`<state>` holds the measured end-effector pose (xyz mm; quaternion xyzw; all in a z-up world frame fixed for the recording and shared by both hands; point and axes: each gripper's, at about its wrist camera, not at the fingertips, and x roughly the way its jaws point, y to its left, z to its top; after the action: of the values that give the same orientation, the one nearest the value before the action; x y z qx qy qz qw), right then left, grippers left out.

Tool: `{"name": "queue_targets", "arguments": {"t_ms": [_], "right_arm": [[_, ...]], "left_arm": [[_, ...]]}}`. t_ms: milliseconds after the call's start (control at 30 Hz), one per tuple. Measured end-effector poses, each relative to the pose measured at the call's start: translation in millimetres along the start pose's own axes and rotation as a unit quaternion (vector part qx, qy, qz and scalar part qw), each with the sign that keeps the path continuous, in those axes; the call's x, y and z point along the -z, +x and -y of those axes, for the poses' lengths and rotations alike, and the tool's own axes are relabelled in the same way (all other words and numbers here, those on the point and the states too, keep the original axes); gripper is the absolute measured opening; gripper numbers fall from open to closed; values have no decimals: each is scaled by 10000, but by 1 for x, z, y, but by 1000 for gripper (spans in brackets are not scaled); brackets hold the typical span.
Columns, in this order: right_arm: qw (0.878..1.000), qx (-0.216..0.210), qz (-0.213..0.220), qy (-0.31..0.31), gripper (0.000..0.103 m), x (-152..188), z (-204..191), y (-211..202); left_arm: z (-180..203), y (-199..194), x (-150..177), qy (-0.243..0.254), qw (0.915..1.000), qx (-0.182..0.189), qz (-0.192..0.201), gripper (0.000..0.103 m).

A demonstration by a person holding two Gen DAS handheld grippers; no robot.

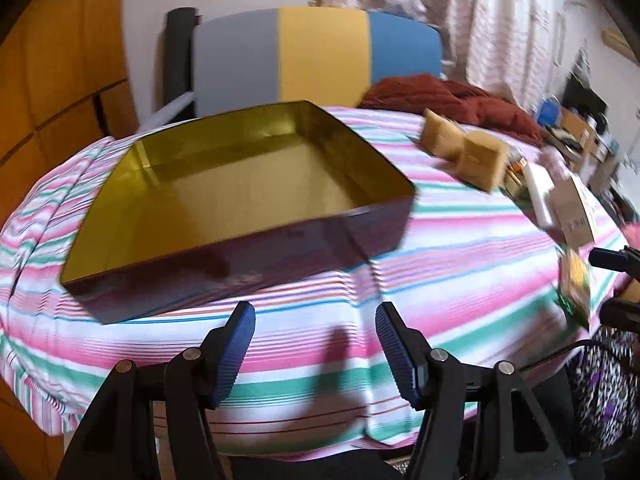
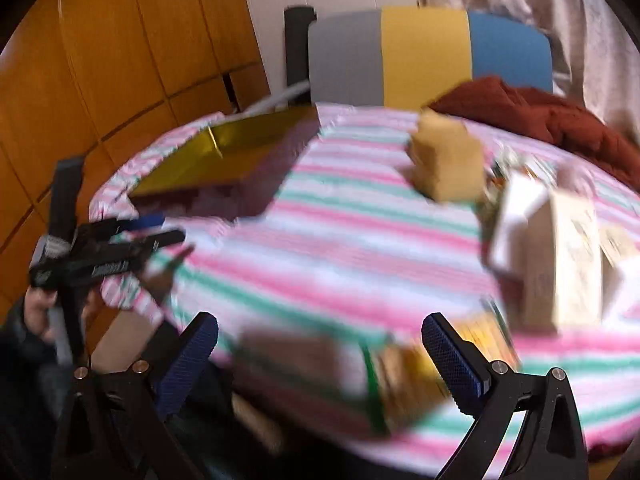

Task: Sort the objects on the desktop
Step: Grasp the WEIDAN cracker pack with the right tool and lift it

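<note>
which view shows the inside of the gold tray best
The left wrist view. The tray sits straight ahead of the open left gripper, seen from above, so its whole gold floor and all four walls show, with nothing in it. In the right wrist view the tray lies far left, blurred and at a shallow angle, so little of its inside shows.

One gold-lined tray (image 1: 224, 184), two tan boxes (image 1: 460, 148) — one chair (image 1: 320, 52).
</note>
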<state>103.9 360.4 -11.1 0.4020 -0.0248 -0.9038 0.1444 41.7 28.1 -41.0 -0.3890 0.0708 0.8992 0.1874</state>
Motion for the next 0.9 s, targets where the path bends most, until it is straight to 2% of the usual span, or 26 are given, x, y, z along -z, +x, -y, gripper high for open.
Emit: {"name": "queue_targets", "arguments": {"t_ms": [167,300,400,500,567,633,667,767,900], "right_arm": [[9989,-30,-247,388,103,24,28,-11],[9953,-369,-418,795,103,29,42,10],[9951,-378,-497,773,103,31,39,25],[9950,-490,-295,816,103,20,44,36],[9946,-575,-144,852,103,13,47,43],[9939,-659,8,888,103,5,51,50],[9934,-702,84,905,103,1,53,54],[9924,-807,277,892,103,-10,57,66],[9920,-855,467,798,103,-21,59,79]], "left_arm": [[25,9,-3,374,9986,363,-40,64],[50,24,-8,801,9937,758,-189,64],[63,36,-9,1035,9908,841,-249,65],[62,38,-12,945,9906,965,-205,67],[58,40,-11,842,9908,1039,-185,71],[49,43,-7,620,9912,1153,-172,84],[44,44,-6,485,9908,1252,-168,85],[33,43,-1,287,9884,1488,-81,85],[39,40,5,359,9908,1307,18,87]]}}
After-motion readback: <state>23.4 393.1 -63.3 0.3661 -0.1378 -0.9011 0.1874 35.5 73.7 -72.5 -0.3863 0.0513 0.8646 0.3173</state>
